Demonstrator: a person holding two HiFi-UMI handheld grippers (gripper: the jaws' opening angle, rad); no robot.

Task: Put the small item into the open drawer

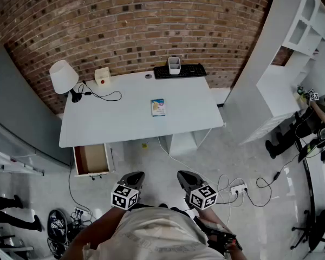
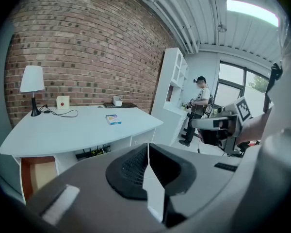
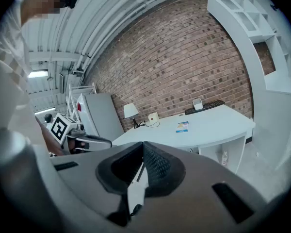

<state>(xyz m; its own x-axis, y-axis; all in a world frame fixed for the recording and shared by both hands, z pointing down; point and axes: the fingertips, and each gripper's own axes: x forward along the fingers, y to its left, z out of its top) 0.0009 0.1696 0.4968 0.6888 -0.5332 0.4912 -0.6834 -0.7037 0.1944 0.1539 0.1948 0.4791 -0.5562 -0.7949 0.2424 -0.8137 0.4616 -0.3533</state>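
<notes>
Left gripper [image 1: 133, 177] and right gripper [image 1: 186, 177] are hanging closed, empty, short of desk [image 1: 108, 124]; drawer [image 1: 91, 159] is standing open near-left for the item [image 1: 158, 107].

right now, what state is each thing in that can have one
wood-lined drawer under the white desk: open, looks empty
small blue-and-white flat box: lying flat on the desk, untouched
left gripper: shut, empty
right gripper: shut, empty

place: prob. office/lab | evid: white desk [image 1: 124, 123], keyboard [image 1: 187, 70], lamp [image 1: 63, 76], brick wall [image 1: 141, 20], shelf unit [image 1: 303, 26]
</notes>
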